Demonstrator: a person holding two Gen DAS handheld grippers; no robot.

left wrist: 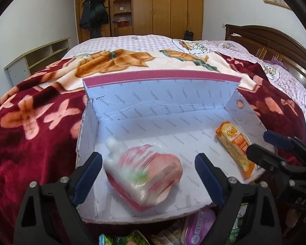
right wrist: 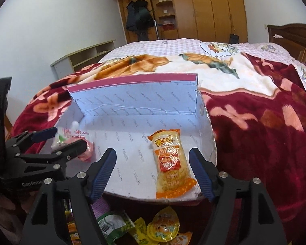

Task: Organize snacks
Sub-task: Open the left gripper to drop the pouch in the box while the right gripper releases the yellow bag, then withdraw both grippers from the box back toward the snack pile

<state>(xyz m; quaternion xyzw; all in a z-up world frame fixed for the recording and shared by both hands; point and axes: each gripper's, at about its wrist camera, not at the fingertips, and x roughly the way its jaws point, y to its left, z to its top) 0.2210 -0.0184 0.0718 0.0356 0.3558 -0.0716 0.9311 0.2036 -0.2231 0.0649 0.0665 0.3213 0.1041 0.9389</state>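
Observation:
A white open cardboard box (left wrist: 153, 122) with a pink rim lies on the bed; it also shows in the right wrist view (right wrist: 132, 110). A pink and white spouted pouch (left wrist: 144, 173) lies in its left part, blurred, between the open fingers of my left gripper (left wrist: 149, 179). An orange rice-cracker pack (right wrist: 170, 163) lies in the right part, between the open fingers of my right gripper (right wrist: 153, 171); it also shows in the left wrist view (left wrist: 235, 149). Both grippers hold nothing. The pouch (right wrist: 75, 140) shows partly behind the left gripper (right wrist: 59, 140).
Several loose snack packs (right wrist: 159, 226) lie in front of the box, below the grippers, among them a purple pack (left wrist: 200, 224). A red floral blanket (right wrist: 265, 132) covers the bed around the box. A wardrobe (left wrist: 163, 6) and a low shelf (left wrist: 36, 57) stand behind.

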